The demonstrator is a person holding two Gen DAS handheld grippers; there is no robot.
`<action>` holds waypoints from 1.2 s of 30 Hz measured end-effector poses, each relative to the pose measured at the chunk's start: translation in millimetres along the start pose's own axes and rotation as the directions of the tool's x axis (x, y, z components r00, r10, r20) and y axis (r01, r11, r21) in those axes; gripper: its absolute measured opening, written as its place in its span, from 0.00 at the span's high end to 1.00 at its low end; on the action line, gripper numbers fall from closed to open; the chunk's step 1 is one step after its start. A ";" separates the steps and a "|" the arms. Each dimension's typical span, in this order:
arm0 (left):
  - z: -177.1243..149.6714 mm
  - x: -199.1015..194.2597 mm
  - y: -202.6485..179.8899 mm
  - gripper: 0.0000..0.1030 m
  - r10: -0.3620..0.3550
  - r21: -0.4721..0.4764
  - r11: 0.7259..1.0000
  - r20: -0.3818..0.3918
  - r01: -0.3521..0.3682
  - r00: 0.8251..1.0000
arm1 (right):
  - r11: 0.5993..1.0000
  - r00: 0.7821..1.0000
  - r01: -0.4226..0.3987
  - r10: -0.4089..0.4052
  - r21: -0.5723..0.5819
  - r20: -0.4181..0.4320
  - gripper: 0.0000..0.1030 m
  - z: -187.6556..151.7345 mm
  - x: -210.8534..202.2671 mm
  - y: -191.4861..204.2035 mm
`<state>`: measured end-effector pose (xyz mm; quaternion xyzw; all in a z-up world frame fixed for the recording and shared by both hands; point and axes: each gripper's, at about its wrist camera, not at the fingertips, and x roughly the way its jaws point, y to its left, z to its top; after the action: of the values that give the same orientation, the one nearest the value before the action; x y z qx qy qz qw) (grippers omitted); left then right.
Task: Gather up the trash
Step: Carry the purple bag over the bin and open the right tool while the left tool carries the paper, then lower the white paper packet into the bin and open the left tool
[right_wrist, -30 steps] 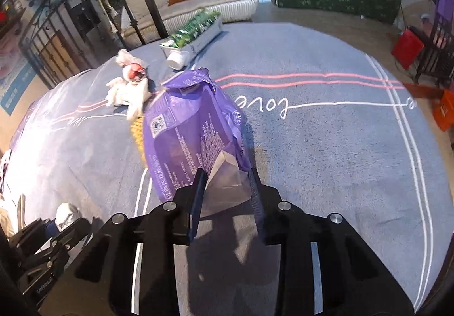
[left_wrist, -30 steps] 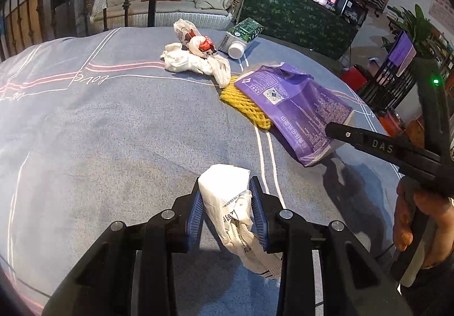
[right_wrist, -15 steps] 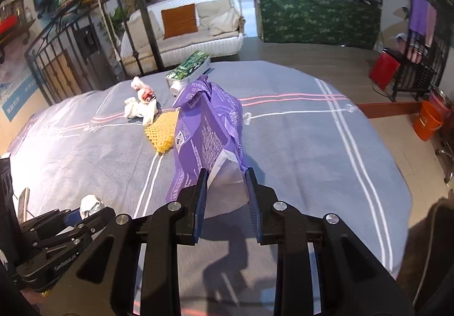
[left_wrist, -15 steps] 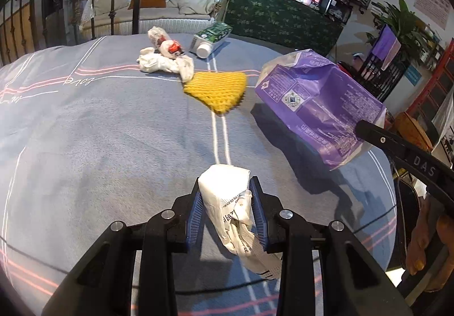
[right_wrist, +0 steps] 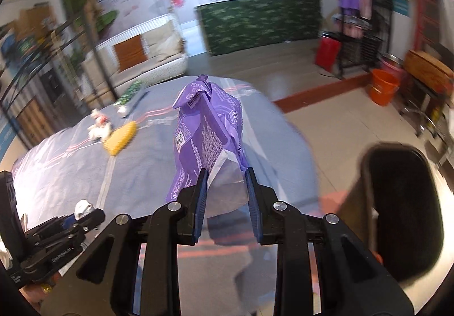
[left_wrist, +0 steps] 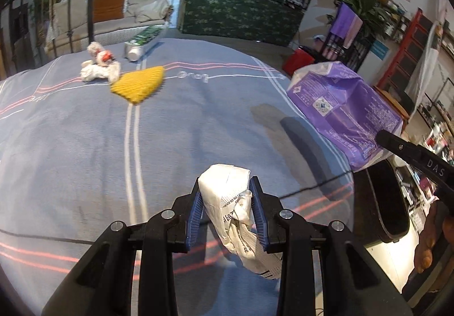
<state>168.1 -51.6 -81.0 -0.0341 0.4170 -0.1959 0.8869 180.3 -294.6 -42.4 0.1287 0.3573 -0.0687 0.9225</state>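
Left wrist view shows the left tool point(left_wrist: 225, 202) clamped on a crumpled white paper wrapper point(left_wrist: 232, 208), its blue pads pressing both sides while the loose printed end hangs below the fingers. Under it spreads a bed point(left_wrist: 71, 151) covered in grey-blue fabric with pink and white stripes. Toward the far edge of the bed lie a yellow foam net point(left_wrist: 139, 84), a wad of white tissue with a red scrap point(left_wrist: 98, 67) just beside it, and a green carton point(left_wrist: 142, 42) lying on its side at the very edge. At the right edge of the bed a purple bag point(left_wrist: 343, 111) is lifted clear of the fabric.

Right wrist view, blurred, shows the right tool point(right_wrist: 225, 197) gripping that purple bag point(right_wrist: 207, 134) by its clear lower end, the bag standing up from the pads. A black bin point(right_wrist: 403, 208) with a dark opening stands on the floor off the bed's right edge, near the right tool.
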 end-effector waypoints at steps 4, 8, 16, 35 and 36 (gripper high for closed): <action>-5.5 7.8 -35.4 0.68 -0.050 0.063 0.997 -0.020 0.051 0.999 | 0.994 0.997 0.079 -0.080 0.078 0.014 0.73 -12.9 -23.7 -48.3; -8.7 14.1 -63.2 0.68 -0.098 0.116 0.988 -0.042 0.102 0.994 | 0.970 0.983 0.176 -0.183 0.165 0.029 0.73 -24.6 -49.8 -100.7; -13.3 22.4 -120.5 0.68 -0.176 0.238 0.953 -0.068 0.188 0.982 | 0.890 0.931 0.348 -0.365 0.295 0.002 0.73 -47.1 -81.9 -184.2; -37.9 42.6 -192.8 0.68 -0.237 0.396 0.873 -0.169 0.287 0.957 | 0.825 0.880 0.468 -0.403 0.316 -0.250 0.69 -86.7 -5.7 -259.6; -38.8 43.7 -195.7 0.68 -0.239 0.401 0.869 -0.174 0.290 0.955 | 0.824 0.880 0.467 -0.400 0.320 -0.255 0.67 -89.4 -3.1 -260.3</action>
<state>101.6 -244.2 -94.1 0.1131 0.4081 -0.4027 0.8115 63.7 -518.1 -152.9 0.2218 0.4381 -0.3318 0.8054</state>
